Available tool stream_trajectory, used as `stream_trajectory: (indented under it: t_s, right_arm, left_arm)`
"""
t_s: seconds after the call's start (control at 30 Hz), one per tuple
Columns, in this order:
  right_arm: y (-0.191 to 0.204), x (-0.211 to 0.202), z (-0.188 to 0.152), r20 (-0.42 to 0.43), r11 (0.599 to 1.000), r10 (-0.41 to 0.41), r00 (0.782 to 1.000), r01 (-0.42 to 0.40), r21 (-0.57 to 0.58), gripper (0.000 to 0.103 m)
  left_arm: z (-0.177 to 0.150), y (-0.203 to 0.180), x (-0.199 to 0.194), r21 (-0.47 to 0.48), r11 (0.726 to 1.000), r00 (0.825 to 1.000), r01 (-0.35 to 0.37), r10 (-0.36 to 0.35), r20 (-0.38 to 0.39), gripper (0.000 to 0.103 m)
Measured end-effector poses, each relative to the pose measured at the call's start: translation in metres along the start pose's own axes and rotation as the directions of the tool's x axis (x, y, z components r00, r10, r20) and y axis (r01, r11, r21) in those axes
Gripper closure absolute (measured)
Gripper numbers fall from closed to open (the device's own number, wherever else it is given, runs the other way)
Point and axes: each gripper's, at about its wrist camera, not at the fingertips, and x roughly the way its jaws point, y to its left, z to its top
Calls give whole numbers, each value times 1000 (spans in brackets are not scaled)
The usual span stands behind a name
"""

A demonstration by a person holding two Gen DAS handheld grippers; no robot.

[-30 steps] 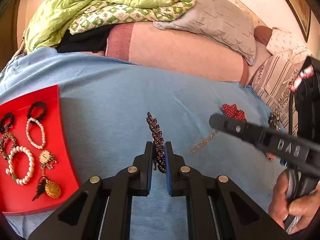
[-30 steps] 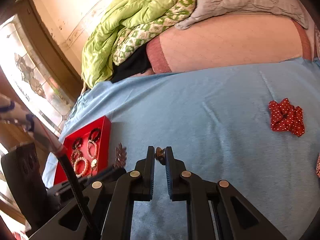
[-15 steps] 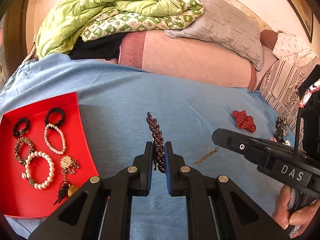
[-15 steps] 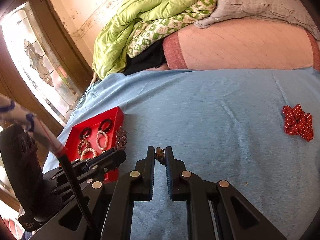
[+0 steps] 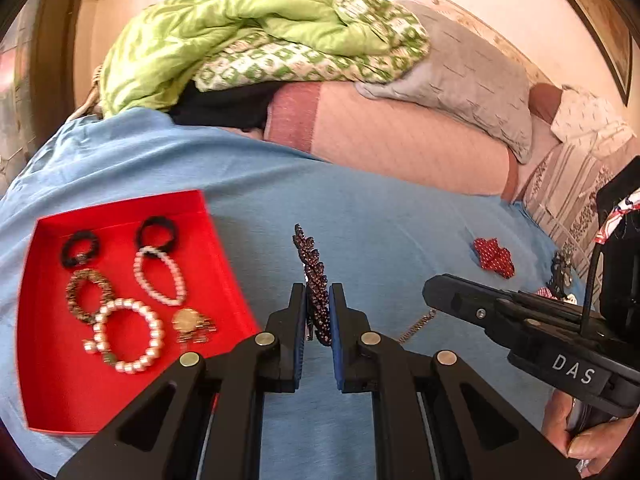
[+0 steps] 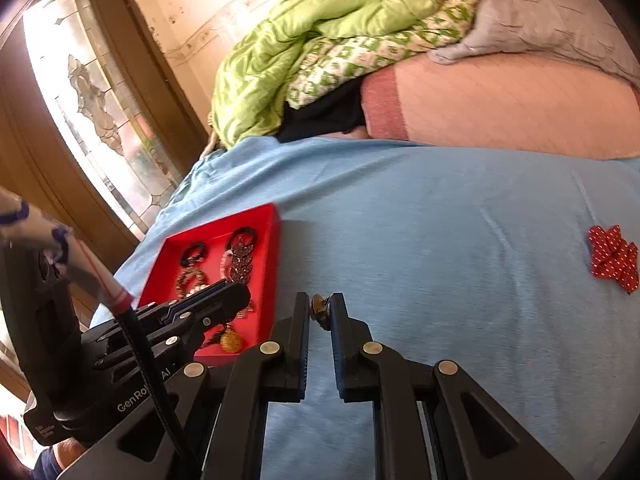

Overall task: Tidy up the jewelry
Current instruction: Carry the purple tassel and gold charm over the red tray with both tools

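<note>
**Both tongs hold jewelry over the bed**

The left tongs (image 5: 317, 320) are clenched on a dark sparkly hair clip (image 5: 312, 276) that sticks up past their tips. To their left, close by, a red tray (image 5: 224, 264) lies on the blue sheet (image 5: 380, 216). It holds pearl bracelets (image 5: 128, 334) and black hair ties (image 5: 157, 233). The right tongs (image 6: 320, 312) pinch a small brown trinket (image 6: 319, 307). Farther to their right lies a red dotted bow (image 6: 612, 258). At the far end sit a green blanket (image 5: 240, 36) and a gray pillow (image 5: 480, 80).
</note>
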Motion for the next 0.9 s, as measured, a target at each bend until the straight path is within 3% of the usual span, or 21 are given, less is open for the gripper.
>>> stream_trajectory:
  t_s: [0.33, 0.53, 0.9]
  right_arm:
    - [70, 15, 2, -12, 996, 75, 997, -76, -51, 92]
    - [115, 34, 2, -51, 986, 136, 989, -140, -87, 92]
    - [157, 95, -24, -180, 977, 179, 967, -196, -79, 92]
  left_arm:
    - [-4, 74, -49, -108, 992, 997, -64, 67, 30, 92]
    - [-28, 135, -73, -207, 972, 994, -113, 112, -18, 92]
    - [-56, 176, -59, -258, 954, 986, -150, 127, -104, 92]
